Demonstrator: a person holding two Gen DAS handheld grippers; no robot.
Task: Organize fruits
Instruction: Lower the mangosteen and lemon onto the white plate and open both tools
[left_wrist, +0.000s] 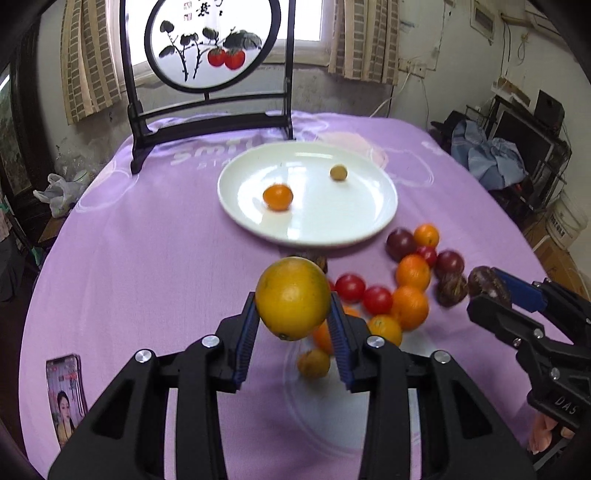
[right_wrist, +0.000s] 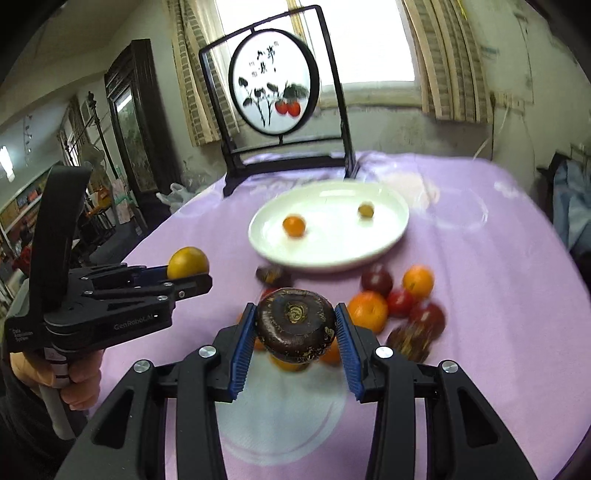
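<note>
Honestly I was nervous here: my left gripper (left_wrist: 293, 314) had its jaws pinched on a yellow-orange citrus (left_wrist: 293, 298) and my right gripper (right_wrist: 295, 328) was clamped on a dark water chestnut (right_wrist: 295, 325), both held above the fruit pile (left_wrist: 406, 291) short of the white plate (left_wrist: 369, 229), so either round fruit could've slipped and scattered the pile.

- One round white ceramic plate (left_wrist: 369, 225), centre of the left wrist frame.
- Two small round fruits on it: one orange (left_wrist: 277, 197), one olive-yellow (left_wrist: 338, 172).
- Two black two-finger grippers, each clamping one fruit.
</note>
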